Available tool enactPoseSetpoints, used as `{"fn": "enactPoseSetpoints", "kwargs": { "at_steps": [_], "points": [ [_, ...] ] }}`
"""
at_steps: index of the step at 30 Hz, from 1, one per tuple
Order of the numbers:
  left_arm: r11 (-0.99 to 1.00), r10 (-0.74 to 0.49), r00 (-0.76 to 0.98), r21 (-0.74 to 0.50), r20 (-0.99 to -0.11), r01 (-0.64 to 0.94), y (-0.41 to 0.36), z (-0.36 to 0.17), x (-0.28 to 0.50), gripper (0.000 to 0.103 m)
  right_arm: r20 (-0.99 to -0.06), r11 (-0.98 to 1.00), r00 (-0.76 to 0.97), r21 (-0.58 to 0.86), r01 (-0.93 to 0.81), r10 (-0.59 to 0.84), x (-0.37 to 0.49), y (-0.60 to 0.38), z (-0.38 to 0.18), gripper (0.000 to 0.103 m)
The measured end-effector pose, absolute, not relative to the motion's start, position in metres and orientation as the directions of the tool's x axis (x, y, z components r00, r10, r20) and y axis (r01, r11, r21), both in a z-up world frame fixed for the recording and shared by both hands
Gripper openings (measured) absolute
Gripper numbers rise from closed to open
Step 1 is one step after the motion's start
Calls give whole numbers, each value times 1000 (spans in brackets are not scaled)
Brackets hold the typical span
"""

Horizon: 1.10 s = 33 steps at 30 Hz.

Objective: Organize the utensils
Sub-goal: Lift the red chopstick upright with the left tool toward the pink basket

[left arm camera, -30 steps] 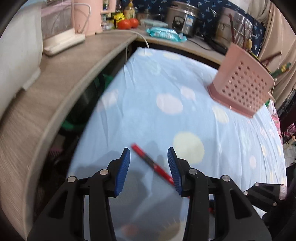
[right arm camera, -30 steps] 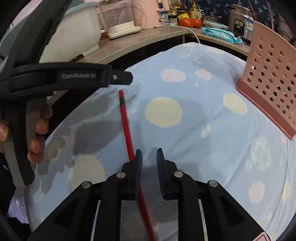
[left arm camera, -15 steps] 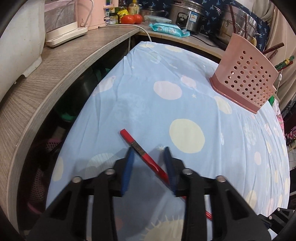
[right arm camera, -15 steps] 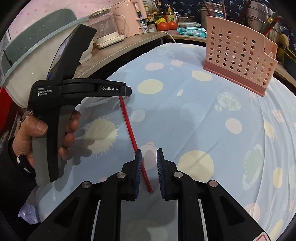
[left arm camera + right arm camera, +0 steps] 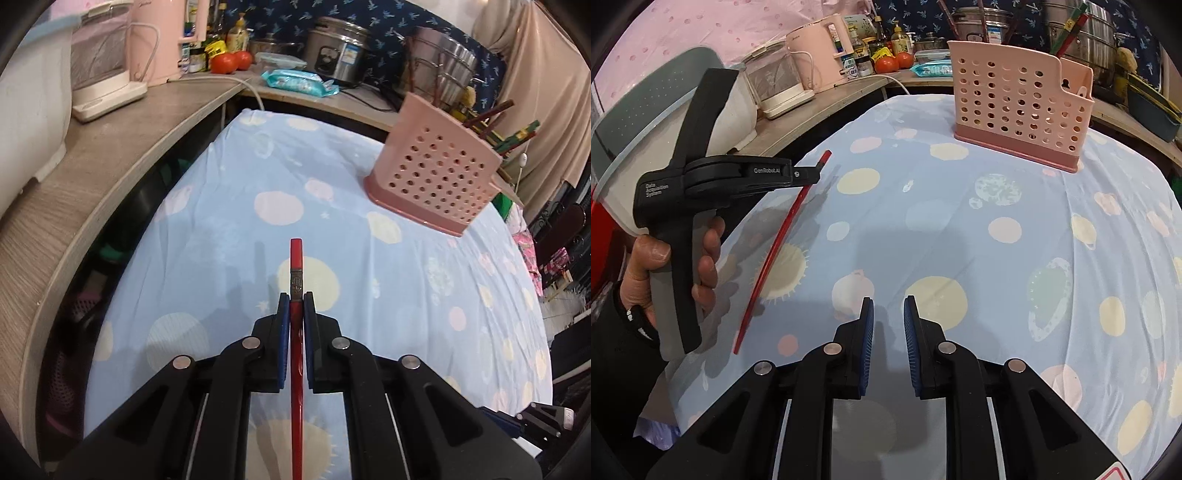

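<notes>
Since a second ago, red chopstick (image 5: 295, 280) has gone from lying flat on the blue spotted cloth (image 5: 229, 229) to sitting in the left tool (image 5: 294, 299), and it's now being carried above the cloth. Left tool's jaws are closing, blue pads pinching the stick near its upper end just below the dark band; from the right wrist view the long lower part is hanging down and back toward the person's hand (image 5: 665, 266), tip looking clear of the cloth. Right tool (image 5: 888, 306) is sitting slightly spread with nothing between its pads, hovering over the cloth to the right of the stick. Pink perforated utensil basket (image 5: 436, 177) is standing upright at the far side of the cloth, well apart from the stick, with other sticks poking up behind it, though I can't tell if they're inside. Risks as I'm reading it: grip is well off-centre, so the long free end could be swinging or pivoting in the pads on the way over; a rotated stick would be catching the basket rim or tipping the light basket instead of dropping in.
</notes>
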State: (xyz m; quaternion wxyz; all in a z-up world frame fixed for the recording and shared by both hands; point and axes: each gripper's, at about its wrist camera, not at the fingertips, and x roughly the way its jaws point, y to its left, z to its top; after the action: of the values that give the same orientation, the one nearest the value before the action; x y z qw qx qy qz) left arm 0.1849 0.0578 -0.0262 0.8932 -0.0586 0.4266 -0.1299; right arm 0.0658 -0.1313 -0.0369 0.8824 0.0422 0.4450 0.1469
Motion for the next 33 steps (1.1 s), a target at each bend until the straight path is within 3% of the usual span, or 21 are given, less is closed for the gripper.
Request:
{"fn": "enactPoseSetpoints", "kwargs": {
  "at_steps": [20, 33],
  "points": [
    [905, -425, 690, -251, -586, 345, 7, 65, 136, 7, -774, 978, 608, 206, -20, 175, 56, -187, -35, 17],
    [900, -435, 739, -215, -515, 380, 0, 101, 105, 7, -766, 980, 625, 200, 13, 148, 48, -195, -21, 4]
  ]
}}
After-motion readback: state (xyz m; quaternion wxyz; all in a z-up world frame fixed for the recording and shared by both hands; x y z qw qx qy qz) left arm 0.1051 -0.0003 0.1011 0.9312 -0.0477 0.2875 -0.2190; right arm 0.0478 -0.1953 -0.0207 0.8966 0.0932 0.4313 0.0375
